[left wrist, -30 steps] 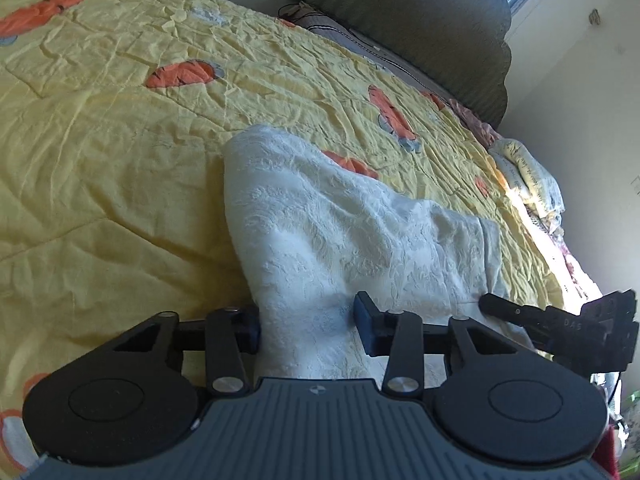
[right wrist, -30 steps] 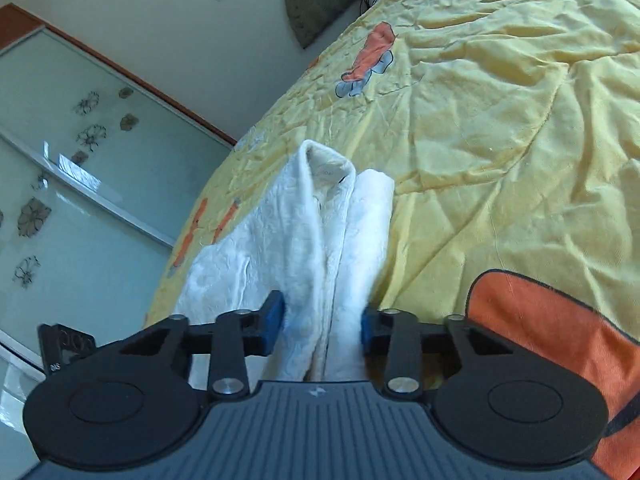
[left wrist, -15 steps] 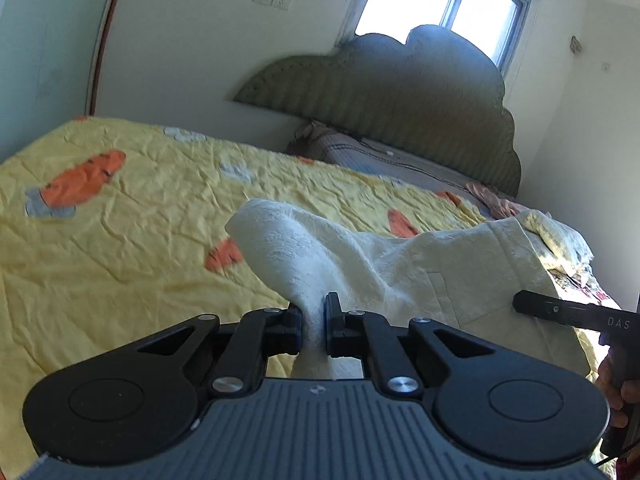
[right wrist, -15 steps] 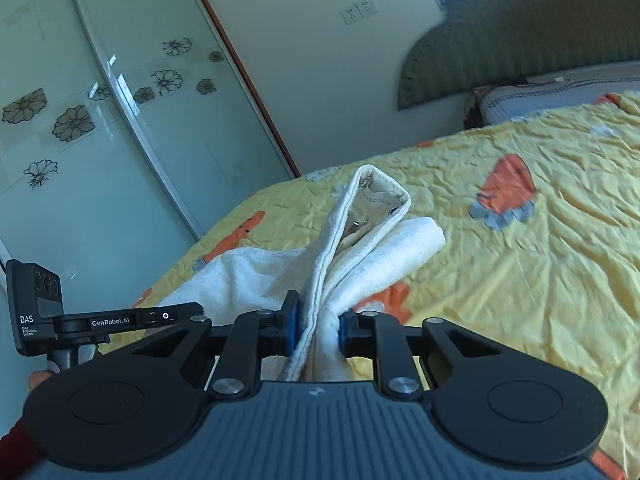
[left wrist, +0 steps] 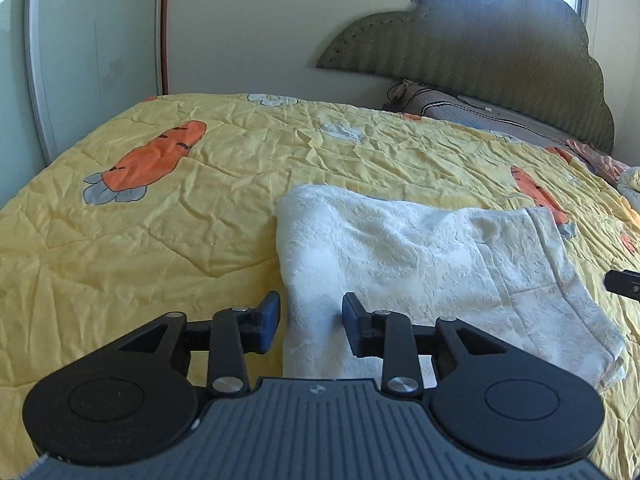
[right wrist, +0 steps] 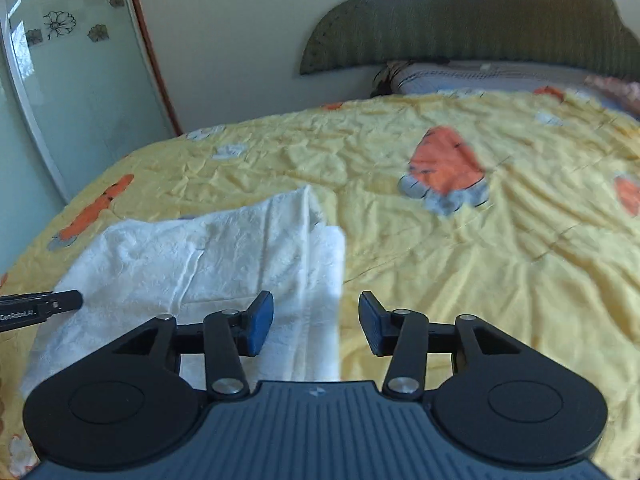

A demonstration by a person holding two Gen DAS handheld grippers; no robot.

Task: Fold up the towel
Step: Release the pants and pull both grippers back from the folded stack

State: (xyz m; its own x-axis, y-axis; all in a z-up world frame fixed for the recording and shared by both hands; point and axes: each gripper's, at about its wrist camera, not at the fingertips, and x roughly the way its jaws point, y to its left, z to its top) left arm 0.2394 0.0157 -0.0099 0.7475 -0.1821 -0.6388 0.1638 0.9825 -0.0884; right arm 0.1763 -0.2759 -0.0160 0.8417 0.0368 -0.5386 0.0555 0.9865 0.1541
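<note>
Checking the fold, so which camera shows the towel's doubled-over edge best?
The right wrist view: the towel shows its upper layer stepped over the lower along its right side. The left wrist view shows the towel mostly as one broad top face, with layers visible only at its right edge.

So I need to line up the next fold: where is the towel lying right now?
The white towel lies folded on the yellow carrot-print bedspread, under both open grippers: the left gripper over its left edge, the right gripper over its right edge.
</note>
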